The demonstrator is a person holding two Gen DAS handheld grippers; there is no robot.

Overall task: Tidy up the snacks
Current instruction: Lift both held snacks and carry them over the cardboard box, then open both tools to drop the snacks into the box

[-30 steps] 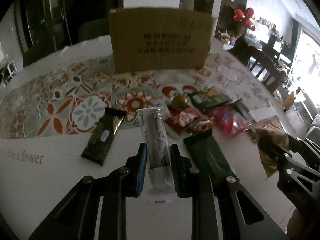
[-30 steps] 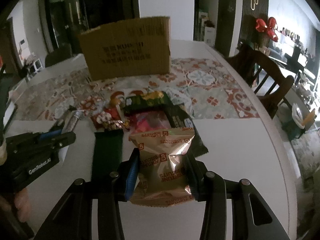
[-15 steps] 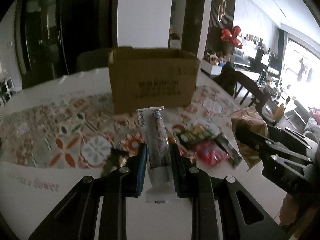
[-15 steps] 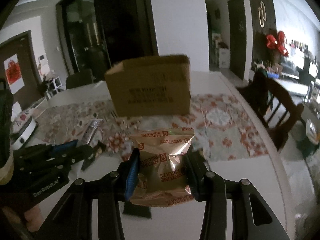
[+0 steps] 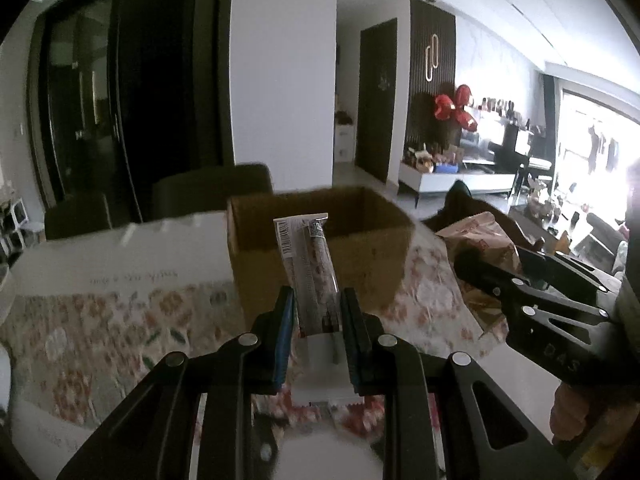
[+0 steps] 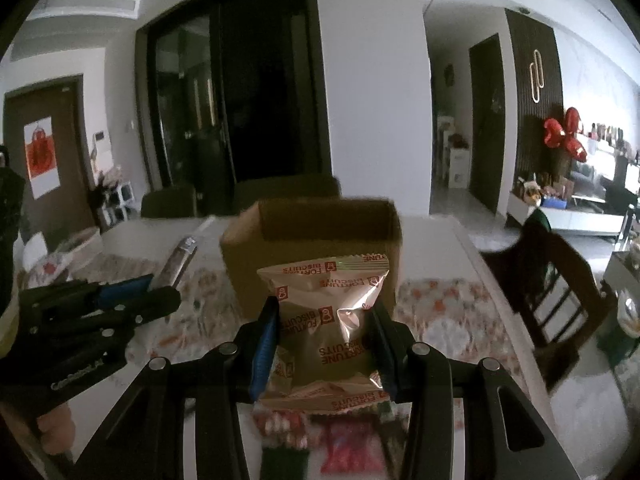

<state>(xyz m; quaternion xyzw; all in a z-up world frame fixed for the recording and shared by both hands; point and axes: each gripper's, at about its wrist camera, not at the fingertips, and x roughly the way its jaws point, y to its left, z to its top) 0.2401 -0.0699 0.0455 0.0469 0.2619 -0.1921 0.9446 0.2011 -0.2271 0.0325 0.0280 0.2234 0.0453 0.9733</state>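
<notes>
My left gripper (image 5: 315, 314) is shut on a long clear-and-white snack bar (image 5: 308, 268) that sticks up and forward. My right gripper (image 6: 325, 328) is shut on a beige pack of fortune biscuits (image 6: 330, 312). Both are held high above the table, in front of an open cardboard box (image 5: 320, 248) (image 6: 312, 240) whose dark inside shows. In the left wrist view the right gripper (image 5: 532, 300) with its biscuit pack (image 5: 480, 248) is at the right. In the right wrist view the left gripper (image 6: 92, 312) with its bar (image 6: 180, 260) is at the left. Blurred snacks (image 6: 344, 440) lie on the table below.
A patterned floral cloth (image 5: 100, 328) covers the table around the box. Dark chairs (image 5: 212, 188) stand behind the table and a wooden chair (image 6: 560, 280) at its right side. A hand (image 6: 56, 428) holds the left gripper.
Both grippers have risen from just above the table, each still holding its snack. The views tilted up, so the box's open top now shows and the loose snacks dropped out of sight below.
</notes>
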